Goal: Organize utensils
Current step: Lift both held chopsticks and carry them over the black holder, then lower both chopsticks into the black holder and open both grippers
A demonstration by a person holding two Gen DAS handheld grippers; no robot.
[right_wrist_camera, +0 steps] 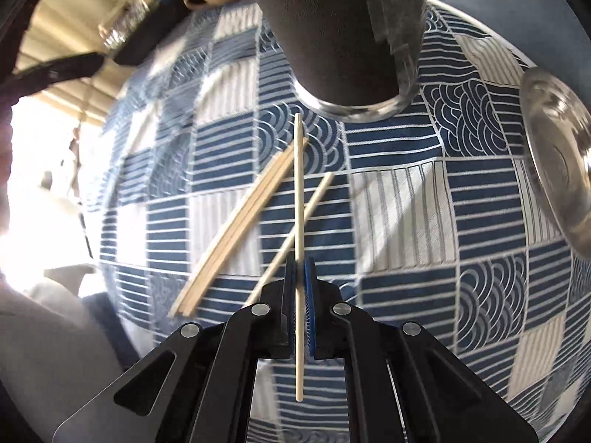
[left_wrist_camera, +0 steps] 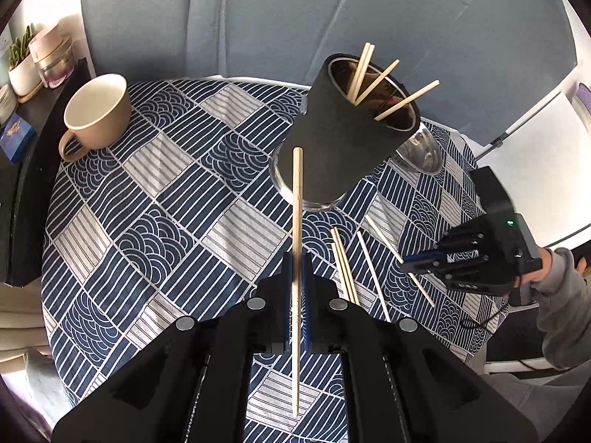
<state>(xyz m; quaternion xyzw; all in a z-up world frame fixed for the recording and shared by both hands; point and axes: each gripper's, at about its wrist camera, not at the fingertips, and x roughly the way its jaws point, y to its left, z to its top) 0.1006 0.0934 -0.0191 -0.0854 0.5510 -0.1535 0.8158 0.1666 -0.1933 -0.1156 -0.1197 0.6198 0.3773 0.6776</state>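
My left gripper is shut on a wooden chopstick that points toward the black holder cup, which stands in a glass base and holds several chopsticks. My right gripper is shut on another chopstick, just above the cloth below the holder. It also shows in the left wrist view at the right. Several loose chopsticks lie on the cloth.
A round table with a blue patterned cloth. A beige mug stands at the far left. A steel bowl sits right of the holder. A shelf with jars and a plant is at far left.
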